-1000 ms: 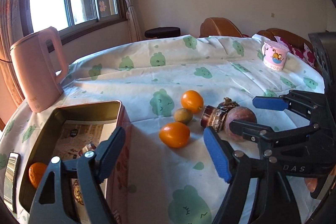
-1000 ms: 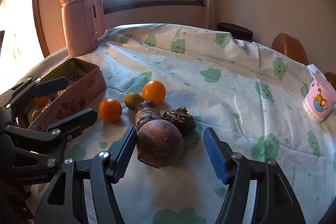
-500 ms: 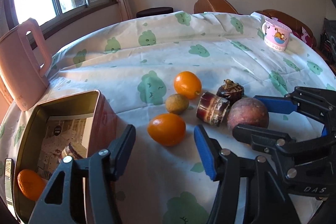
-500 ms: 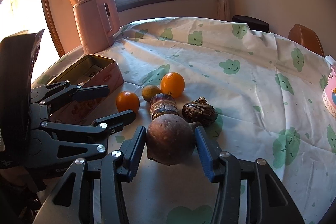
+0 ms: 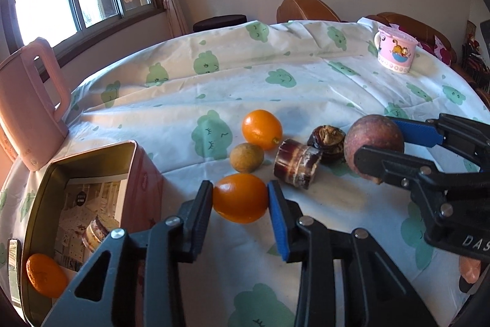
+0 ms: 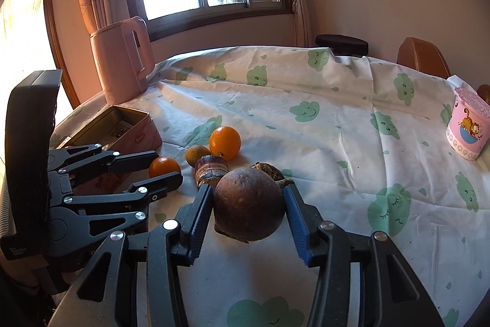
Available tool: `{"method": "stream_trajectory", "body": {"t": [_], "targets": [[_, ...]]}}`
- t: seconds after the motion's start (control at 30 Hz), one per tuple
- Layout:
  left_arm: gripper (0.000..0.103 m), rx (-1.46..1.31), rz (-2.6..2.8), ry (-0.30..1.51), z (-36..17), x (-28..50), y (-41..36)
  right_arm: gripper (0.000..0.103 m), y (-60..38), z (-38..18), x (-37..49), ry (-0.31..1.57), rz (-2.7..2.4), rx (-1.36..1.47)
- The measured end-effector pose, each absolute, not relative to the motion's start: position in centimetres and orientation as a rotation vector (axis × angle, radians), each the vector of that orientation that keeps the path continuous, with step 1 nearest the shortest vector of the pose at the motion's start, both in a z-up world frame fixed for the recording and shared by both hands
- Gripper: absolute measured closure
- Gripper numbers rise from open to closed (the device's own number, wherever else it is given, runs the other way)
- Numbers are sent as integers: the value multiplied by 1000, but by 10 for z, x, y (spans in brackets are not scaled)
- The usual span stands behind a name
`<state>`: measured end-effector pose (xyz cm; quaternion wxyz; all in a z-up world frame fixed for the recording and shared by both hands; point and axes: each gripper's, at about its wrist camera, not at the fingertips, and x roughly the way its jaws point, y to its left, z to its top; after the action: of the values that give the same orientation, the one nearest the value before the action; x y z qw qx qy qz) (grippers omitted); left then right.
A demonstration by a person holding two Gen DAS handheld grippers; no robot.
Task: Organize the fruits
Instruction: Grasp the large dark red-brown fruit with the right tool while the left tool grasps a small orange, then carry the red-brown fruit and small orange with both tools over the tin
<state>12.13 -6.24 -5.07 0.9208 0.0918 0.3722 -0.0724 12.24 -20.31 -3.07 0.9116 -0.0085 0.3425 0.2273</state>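
Note:
My left gripper [image 5: 240, 199] is shut on a near orange [image 5: 240, 197] that rests on the tablecloth; it also shows in the right wrist view [image 6: 163, 167]. My right gripper [image 6: 248, 206] is shut on a large round brown fruit [image 6: 248, 204], seen from the left wrist view [image 5: 373, 140] too. Beyond lie a second orange [image 5: 261, 129], a small tan fruit [image 5: 246, 157], a dark cylindrical piece [image 5: 297, 163] and a dark knobbly fruit [image 5: 326, 138]. An open pink tin [image 5: 43, 183] at the left holds an orange [image 5: 46, 279] and a dark piece [image 5: 98, 230].
A pink kettle [image 5: 27, 109] stands behind the tin at the table's left edge. A pink cartoon mug [image 5: 395, 51] stands at the far right. The round table has a white cloth with green prints [image 5: 275, 78]. Chairs stand behind it.
Both grippers moved forward and closed: the left around the near orange, the right around the large brown fruit.

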Motion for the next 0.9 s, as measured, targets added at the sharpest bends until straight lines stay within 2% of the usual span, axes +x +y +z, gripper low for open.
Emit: {"method": "stream_trajectory", "body": {"t": [0.47, 0.9], "targets": [[65, 168, -106, 608, -32, 97, -56, 53, -207, -23, 112, 628, 420, -19], [65, 116, -85, 555, -27, 90, -46, 53, -202, -17, 101, 556, 389, -70]]}}
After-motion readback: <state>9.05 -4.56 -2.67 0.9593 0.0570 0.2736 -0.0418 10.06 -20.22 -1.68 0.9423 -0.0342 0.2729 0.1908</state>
